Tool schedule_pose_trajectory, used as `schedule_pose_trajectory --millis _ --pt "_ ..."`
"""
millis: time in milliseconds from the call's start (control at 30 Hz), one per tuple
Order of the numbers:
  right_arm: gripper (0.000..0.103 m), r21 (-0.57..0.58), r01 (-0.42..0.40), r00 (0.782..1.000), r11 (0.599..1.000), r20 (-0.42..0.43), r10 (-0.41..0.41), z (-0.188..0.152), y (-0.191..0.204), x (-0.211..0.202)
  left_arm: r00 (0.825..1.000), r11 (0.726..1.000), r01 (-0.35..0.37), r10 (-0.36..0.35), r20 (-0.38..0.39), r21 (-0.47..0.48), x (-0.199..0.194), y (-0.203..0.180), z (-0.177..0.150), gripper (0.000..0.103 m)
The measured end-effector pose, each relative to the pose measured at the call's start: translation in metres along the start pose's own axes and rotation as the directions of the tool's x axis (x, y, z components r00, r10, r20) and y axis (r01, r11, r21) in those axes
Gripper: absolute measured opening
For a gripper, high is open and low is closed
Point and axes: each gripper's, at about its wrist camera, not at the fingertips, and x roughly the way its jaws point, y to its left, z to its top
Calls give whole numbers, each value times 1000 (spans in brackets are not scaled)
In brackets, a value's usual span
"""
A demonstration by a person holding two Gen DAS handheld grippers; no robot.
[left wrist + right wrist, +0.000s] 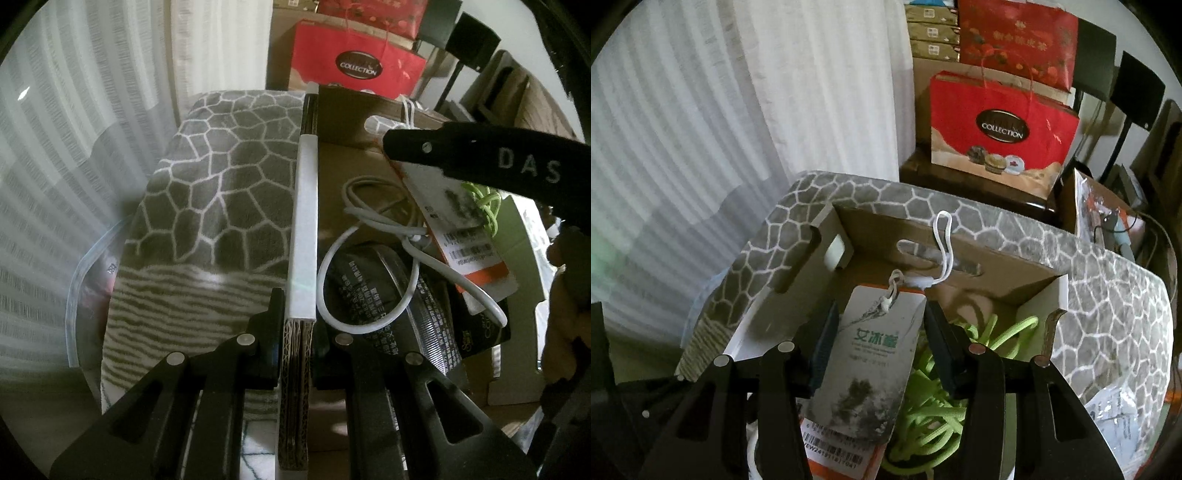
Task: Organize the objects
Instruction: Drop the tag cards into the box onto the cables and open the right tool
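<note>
While the left gripper point(299, 354) clamps the cardboard box's point(960, 236) side wall point(303, 229), the right gripper point(877, 343) grips a hang tag point(871, 354) above it. Inside already lie a white cable point(369, 221), green cord point(945, 391) and dark packet point(373, 291); the tag apparently remains to drop.

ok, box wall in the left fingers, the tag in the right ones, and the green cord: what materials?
Box wall: corrugated cardboard, fluting visible at the cut edge, white-faced on top.
Tag: looks like matte printed card, with a barcode and white string loop.
Green cord: seems woven or braided fabric; too blurred to be sure.
</note>
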Motion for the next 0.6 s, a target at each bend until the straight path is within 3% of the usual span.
schedule_pose_trajectory --millis 167,600 --pt "58 -8 23 999 1000 38 -23 4 -2 -15 1000 1000 -1 1 0 -1 0 0 0 11" --pt "58 -23 43 993 999 110 -40 -3 0 -61 1000 1000 -1 1 -1 -1 1 1 0 11"
